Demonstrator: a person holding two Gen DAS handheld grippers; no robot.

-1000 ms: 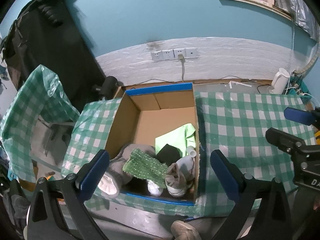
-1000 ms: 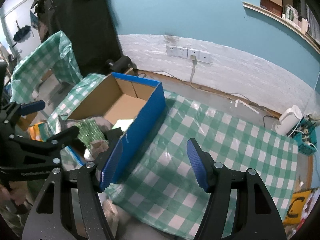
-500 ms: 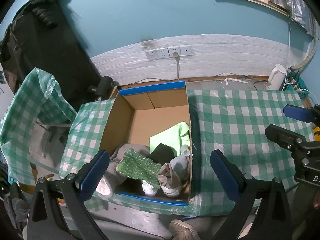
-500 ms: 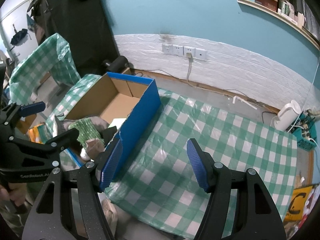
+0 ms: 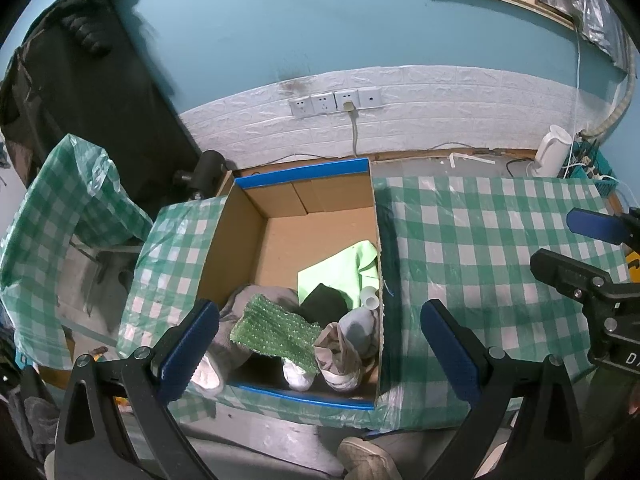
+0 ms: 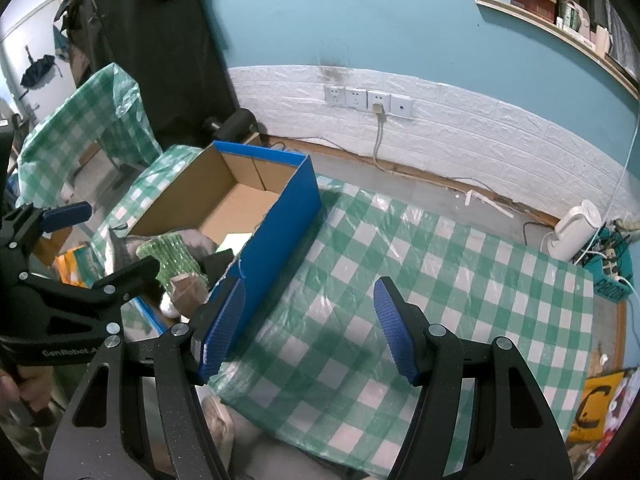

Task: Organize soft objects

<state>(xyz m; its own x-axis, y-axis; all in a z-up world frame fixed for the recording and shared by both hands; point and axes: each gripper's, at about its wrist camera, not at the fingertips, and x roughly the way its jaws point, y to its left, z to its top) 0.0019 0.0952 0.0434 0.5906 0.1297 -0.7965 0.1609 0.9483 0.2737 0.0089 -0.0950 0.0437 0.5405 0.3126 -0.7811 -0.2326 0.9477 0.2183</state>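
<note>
Sitting on the green-checked tablecloth [image 5: 480, 240], the cardboard box [image 5: 280, 196] with blue outer walls runs its long axis from 6 toward 12 o'clock in the left wrist view, its open top facing up. All the soft things are bunched at the box's 6 o'clock end; the far half shows bare cardboard floor. Counted there: one knobbly green cloth [image 5: 276, 332] lying across the pile with its long axis from 10 toward 4 o'clock, one lime-green cloth [image 5: 344, 268] flat against the right wall at about 2 o'clock of the pile, one black piece [image 5: 322, 300] between them, one grey garment [image 5: 256, 300] at 9 o'clock, and at least two pale socks [image 5: 340, 356] at the near wall; the exact sock count is hard to tell.

The left gripper [image 5: 320, 344] hovers above the near end of the box, jaws spread wide and empty. The right gripper [image 6: 308, 328] hangs over the tablecloth, at 3 o'clock of the box, jaws likewise apart with nothing between them.
</note>
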